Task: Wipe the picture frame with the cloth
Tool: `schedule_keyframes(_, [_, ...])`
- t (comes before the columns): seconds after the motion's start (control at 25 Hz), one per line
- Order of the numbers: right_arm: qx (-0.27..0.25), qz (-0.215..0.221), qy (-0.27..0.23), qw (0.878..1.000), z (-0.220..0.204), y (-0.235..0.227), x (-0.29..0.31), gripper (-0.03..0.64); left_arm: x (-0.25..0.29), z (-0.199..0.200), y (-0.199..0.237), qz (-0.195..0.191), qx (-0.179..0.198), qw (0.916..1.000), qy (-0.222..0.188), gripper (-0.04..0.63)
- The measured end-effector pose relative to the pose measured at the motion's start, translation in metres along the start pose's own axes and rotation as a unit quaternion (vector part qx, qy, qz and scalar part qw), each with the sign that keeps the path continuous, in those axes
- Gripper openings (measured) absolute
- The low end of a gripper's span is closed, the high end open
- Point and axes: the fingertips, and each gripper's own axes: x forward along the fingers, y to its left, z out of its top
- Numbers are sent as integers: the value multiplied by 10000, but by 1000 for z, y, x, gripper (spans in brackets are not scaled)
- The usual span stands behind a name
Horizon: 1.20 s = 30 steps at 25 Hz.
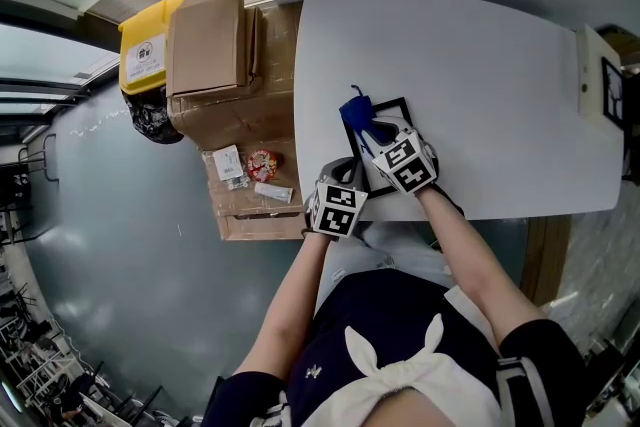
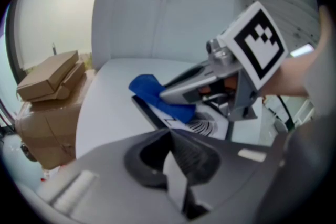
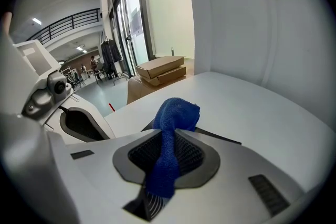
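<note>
A black picture frame (image 1: 392, 115) with a white print lies flat near the table's front edge. A blue cloth (image 1: 354, 109) rests on its far left corner. My right gripper (image 1: 374, 133) is shut on the cloth (image 3: 178, 112), which bunches up past the jaws and hangs down between them (image 3: 169, 136). The left gripper view shows it pressing the cloth (image 2: 157, 94) onto the frame (image 2: 157, 119). My left gripper (image 1: 347, 171) sits at the frame's near left corner. Its jaws (image 2: 171, 139) are closed on that corner, with a pale sliver between them.
The white table (image 1: 480, 55) stretches away to the right of the frame. A white box (image 1: 596, 75) stands at its right edge. Cardboard boxes (image 1: 206, 45), a yellow bin (image 1: 144, 47) and small packets (image 1: 262, 163) sit left of the table.
</note>
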Motion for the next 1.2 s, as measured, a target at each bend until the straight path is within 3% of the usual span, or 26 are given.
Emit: schedule_keyframes(1.2, [492,-650,1,9967,-17,-48,-24,71,1,-1,1,89,26,10000,31,3])
